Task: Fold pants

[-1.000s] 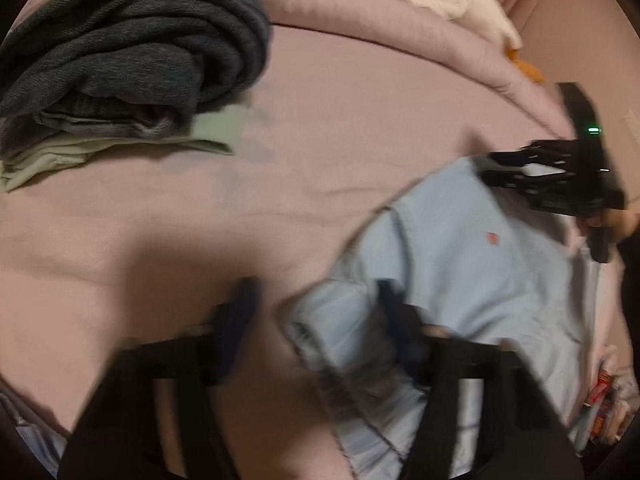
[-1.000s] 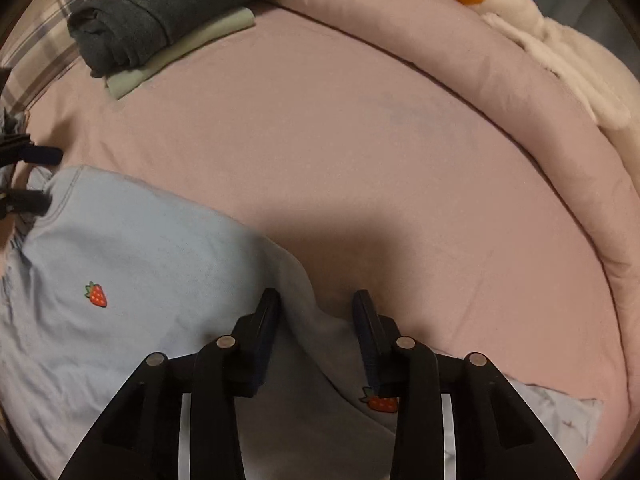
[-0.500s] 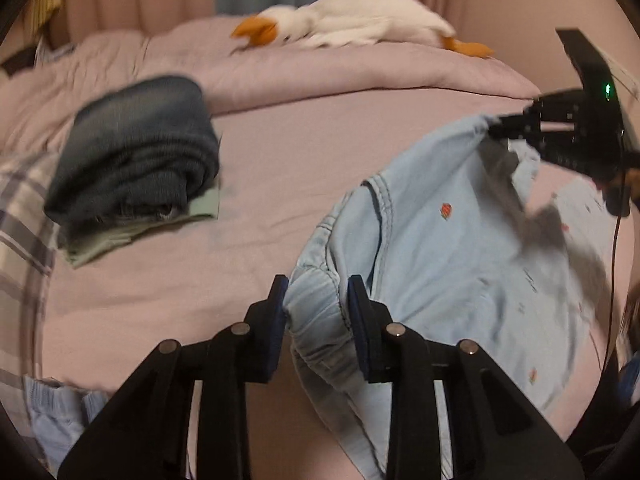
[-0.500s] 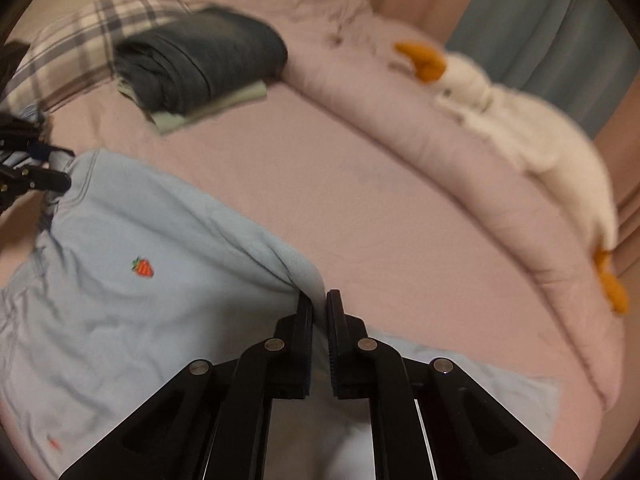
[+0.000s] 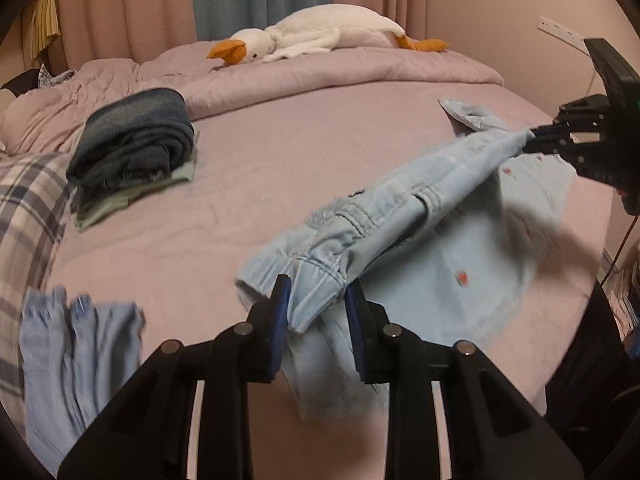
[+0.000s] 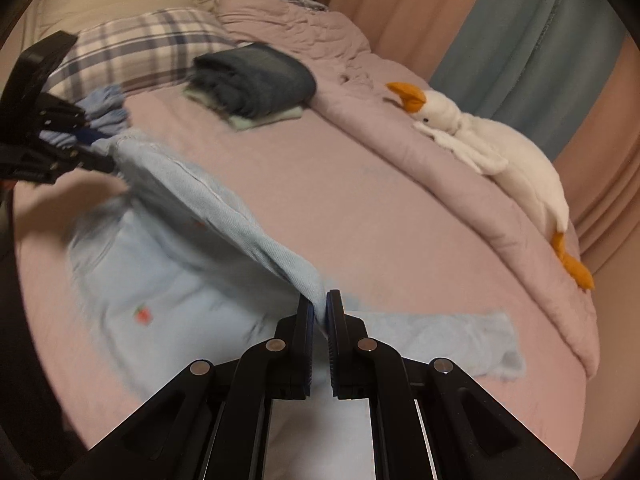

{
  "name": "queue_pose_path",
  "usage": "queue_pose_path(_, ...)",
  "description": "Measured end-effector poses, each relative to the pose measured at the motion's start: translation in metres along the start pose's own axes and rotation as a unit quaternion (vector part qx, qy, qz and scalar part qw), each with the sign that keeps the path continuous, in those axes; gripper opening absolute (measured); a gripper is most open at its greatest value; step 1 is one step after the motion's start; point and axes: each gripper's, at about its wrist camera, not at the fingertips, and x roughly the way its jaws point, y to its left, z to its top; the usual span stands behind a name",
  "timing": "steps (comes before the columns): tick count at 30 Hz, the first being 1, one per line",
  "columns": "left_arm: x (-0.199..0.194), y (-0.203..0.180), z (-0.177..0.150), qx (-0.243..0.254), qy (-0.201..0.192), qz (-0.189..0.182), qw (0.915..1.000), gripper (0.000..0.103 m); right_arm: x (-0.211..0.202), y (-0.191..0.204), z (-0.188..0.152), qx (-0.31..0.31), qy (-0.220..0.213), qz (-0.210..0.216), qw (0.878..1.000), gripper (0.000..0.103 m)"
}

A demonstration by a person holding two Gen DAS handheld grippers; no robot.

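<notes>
Up front in the left wrist view, the left gripper (image 5: pixel 316 308) is clamping the bunched elastic waistband of the light blue pants (image 5: pixel 400 208) between its fingers (image 5: pixel 280 312). The waistband is stretching taut across to the right gripper (image 5: pixel 536 142), which is pinching its far end. Below that raised edge, the rest of the pants is hanging down onto the pink bed (image 5: pixel 280 168). A stack of folded dark clothes (image 5: pixel 132 140) is sitting well apart at the left, and a plush goose (image 5: pixel 320 36) is lying on the rolled duvet behind.

Seen from the right wrist view, the right gripper (image 6: pixel 319 308) is holding its fingers (image 6: pixel 304 320) nearly together, nipping a thin fold of the pants (image 6: pixel 224 216). The left gripper (image 6: pixel 96 152) is gripping the opposite end at the left edge. A plaid pillow (image 6: pixel 140 52) is lying beyond it.
</notes>
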Motion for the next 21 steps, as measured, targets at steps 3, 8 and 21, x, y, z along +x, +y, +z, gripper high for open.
queue_pose_path(3,0.005,-0.008,-0.02,0.005,0.01,0.011,0.9999,0.027,-0.007,0.021,-0.025,-0.01,0.014,0.016,1.0,0.007)
queue_pose_path(8,0.027,-0.015,-0.041,0.011,0.039,0.023,0.9989,0.027,0.015,0.056,-0.058,-0.043,0.058,0.031,0.997,0.007)
queue_pose_path(21,0.017,-0.011,-0.061,-0.021,0.039,0.021,0.9988,0.031,0.039,0.076,-0.079,-0.05,0.084,0.022,0.995,0.009)
